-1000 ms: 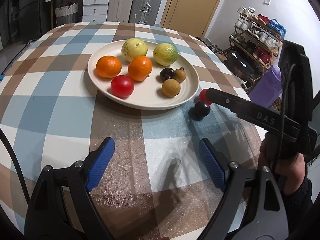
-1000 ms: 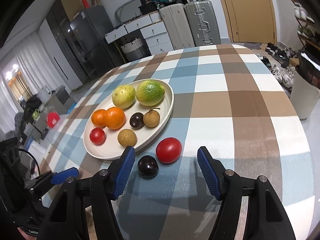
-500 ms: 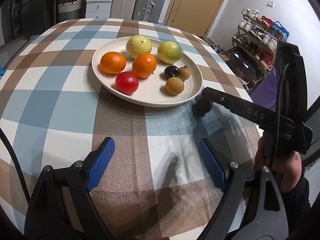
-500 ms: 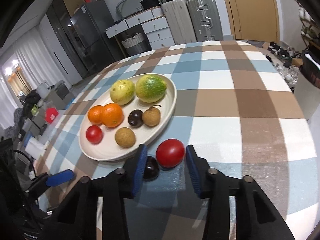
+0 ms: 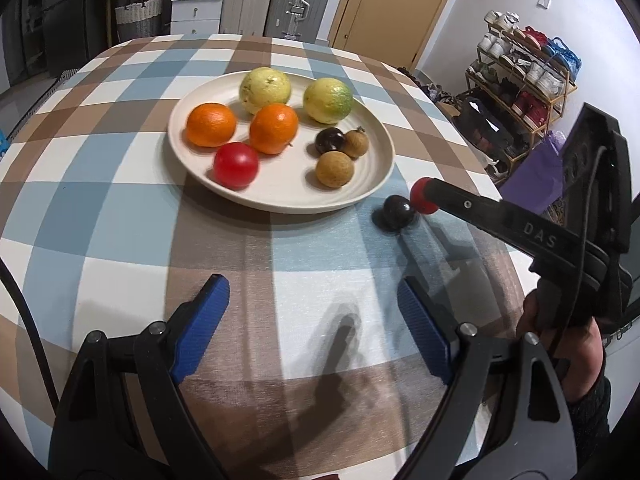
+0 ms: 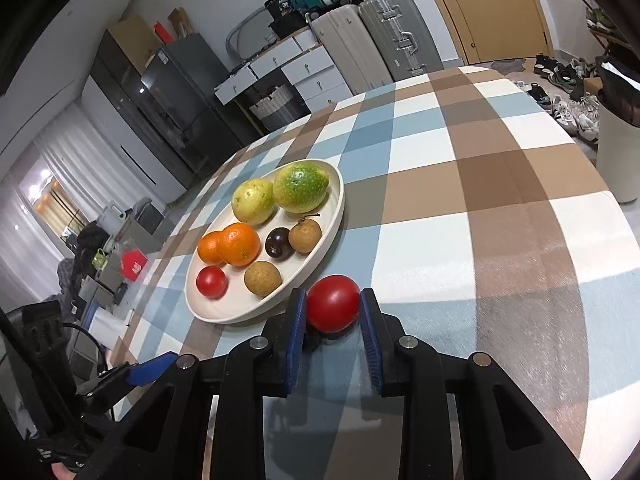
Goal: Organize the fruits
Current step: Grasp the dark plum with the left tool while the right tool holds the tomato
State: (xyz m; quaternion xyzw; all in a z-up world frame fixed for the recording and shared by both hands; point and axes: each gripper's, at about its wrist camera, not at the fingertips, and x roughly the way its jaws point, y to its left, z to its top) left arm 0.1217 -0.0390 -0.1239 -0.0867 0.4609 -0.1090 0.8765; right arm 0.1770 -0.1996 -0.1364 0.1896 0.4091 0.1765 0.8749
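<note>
Right tongs (image 6: 333, 312) have just closed and now clamp the loose red tomato (image 6: 333, 309) on the worktop (image 6: 500, 216), just off the plate (image 6: 334, 216) rim at 5 o'clock. Dark plum (image 5: 395, 213) touching beside it. Left tongs (image 5: 316, 320) wide, holding nothing.

Silver suitcases (image 6: 394, 38) beside wooden door (image 6: 492, 8), shoe rack (image 5: 524, 80) against white wall.

Plate (image 6: 334, 220): set on the table (image 6: 500, 200), left of centre. In it, far side: two large fruits side by side; middle: two oranges left, plum and longan right; near side: tomato left, longan right. Off the plate, near its right rim: one tomato (image 6: 333, 308) between gripper pads, one plum (image 5: 396, 212) beside it.
</note>
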